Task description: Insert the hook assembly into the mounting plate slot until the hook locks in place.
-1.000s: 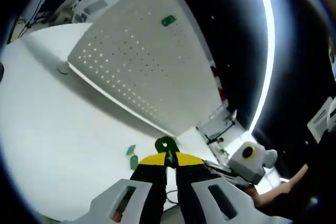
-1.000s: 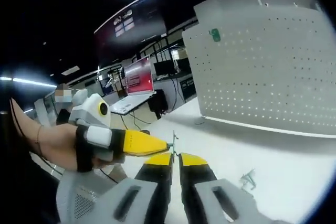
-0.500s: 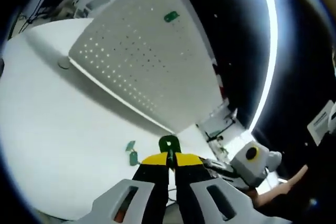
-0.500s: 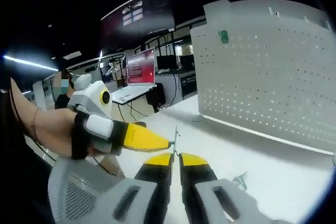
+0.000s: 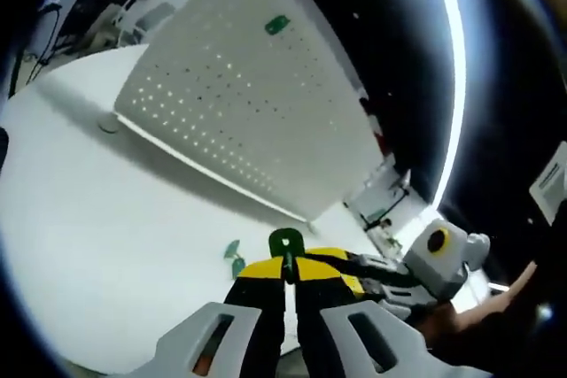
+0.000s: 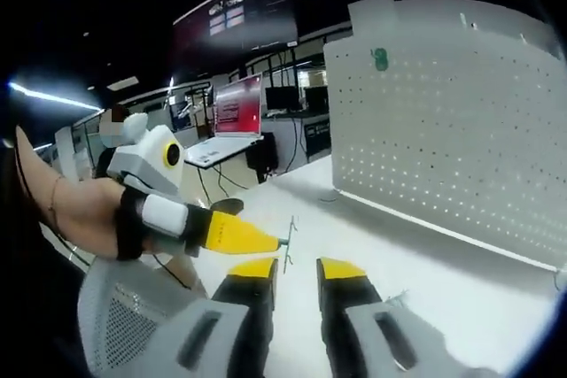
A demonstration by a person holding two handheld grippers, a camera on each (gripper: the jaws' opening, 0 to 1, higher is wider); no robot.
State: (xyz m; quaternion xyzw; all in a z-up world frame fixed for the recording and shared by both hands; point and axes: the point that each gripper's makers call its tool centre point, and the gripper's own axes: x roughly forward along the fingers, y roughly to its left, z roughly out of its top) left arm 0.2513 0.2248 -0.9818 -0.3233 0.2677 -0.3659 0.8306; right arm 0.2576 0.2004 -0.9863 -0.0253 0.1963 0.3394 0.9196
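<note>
My left gripper (image 5: 285,265) is shut on a green hook piece (image 5: 285,242) that sticks up between its yellow tips. The white perforated mounting plate (image 5: 239,104) stands upright on the table beyond it, with a small green part (image 5: 277,26) fixed near its top. My right gripper (image 6: 298,265) stands open, jaws apart on either side of the thin green hook (image 6: 289,241). That hook is held by the left gripper (image 6: 270,243), which reaches in from the left. The plate (image 6: 452,130) with its green part (image 6: 380,58) lies further right. The right gripper (image 5: 347,265) sits close beside the left one.
Loose green pieces (image 5: 235,258) lie on the white table (image 5: 106,219) near the grippers, and another green piece (image 6: 394,298) lies on the table. A round disc (image 5: 108,121) rests by the plate's base. Desks and a red monitor (image 6: 237,108) stand behind; a hand (image 6: 62,219) holds the left gripper.
My right gripper's jaws, shut together before, have opened around the hook. The left gripper keeps its hold on the green hook piece. Both views shifted slightly.
</note>
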